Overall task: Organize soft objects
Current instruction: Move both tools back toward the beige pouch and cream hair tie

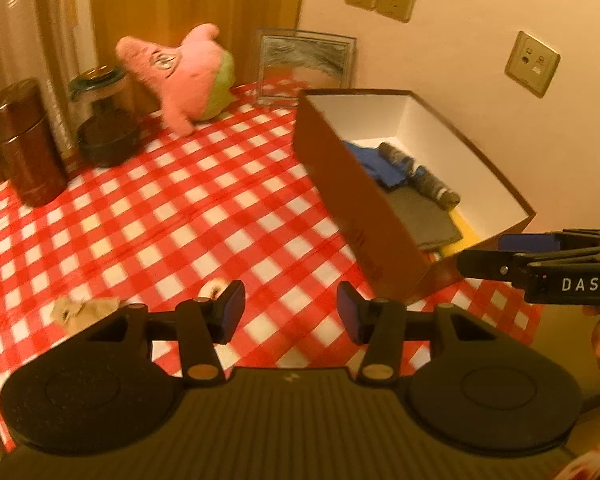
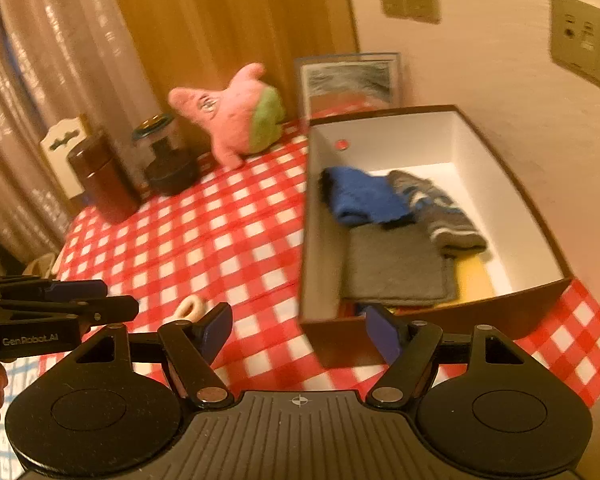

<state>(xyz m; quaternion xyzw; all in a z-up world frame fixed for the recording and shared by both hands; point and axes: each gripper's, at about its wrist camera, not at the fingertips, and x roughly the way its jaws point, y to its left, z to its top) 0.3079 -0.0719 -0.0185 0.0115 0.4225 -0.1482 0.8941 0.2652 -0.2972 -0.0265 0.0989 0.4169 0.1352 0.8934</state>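
**Both grippers empty; pink plush still out of the box**

Nearest the lens, left gripper point(image 1: 291, 312): jaws spread, nothing between the pads, only checked tablecloth point(image 1: 172, 220) beyond them. Right gripper point(image 2: 298, 334): jaws spread as well, empty; near corner of the box point(image 2: 384, 118) sits straight ahead of them.

Box holds a blue cloth point(image 2: 364, 198), a striped sock point(image 2: 440, 210) and a grey cloth point(image 2: 396, 268), lying on one another. Free floor remains toward the far end.

Pink plush point(image 1: 180, 74) stands well ahead of the left jaws and off to their left, at the far edge of the table, leaning near the curtain. Tan soft thing point(image 1: 82, 310) lies just beside the left gripper's left finger, partly hidden; identity unclear. Small pale ring point(image 2: 190, 307) lies just ahead of the right gripper's left finger.

Judgement on handling: plush looks light, stuffed, compressible, not fragile, not slippery. It will sag if pinched by a limb tip. Best hold: across the narrower upper body or a thick arm near its root, squeezing well in. Jar point(image 1: 106, 120) and brown canister point(image 1: 24, 140) stand close to its left; approach from the box side
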